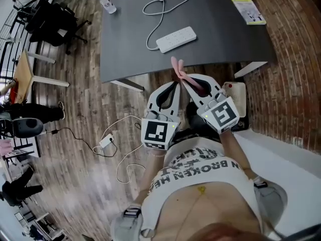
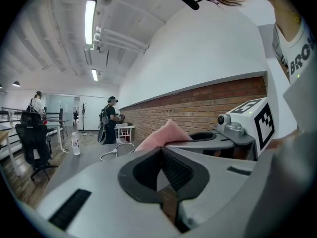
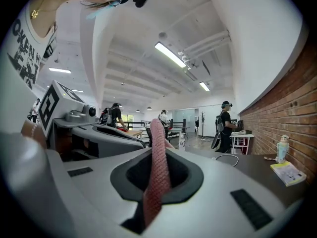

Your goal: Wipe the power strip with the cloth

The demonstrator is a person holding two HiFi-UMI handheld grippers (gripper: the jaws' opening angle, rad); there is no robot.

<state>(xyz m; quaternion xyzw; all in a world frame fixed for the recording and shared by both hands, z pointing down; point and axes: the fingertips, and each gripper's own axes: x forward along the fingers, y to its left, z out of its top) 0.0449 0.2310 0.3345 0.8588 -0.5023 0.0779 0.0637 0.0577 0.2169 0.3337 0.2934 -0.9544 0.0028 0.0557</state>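
Head view looks down on a person holding both grippers side by side, just short of the near edge of the dark tabletop [image 1: 220,39]. The right gripper [image 1: 184,80] has its jaws closed on a pink cloth [image 1: 177,67], which sticks out past the tips. The left gripper [image 1: 175,86] has its jaws pressed together with nothing between them. The white power strip [image 1: 176,38] lies on the tabletop ahead of both grippers, apart from the cloth, its cable [image 1: 161,3] looping away behind it. A bottle [image 1: 107,4] stands near the far left corner
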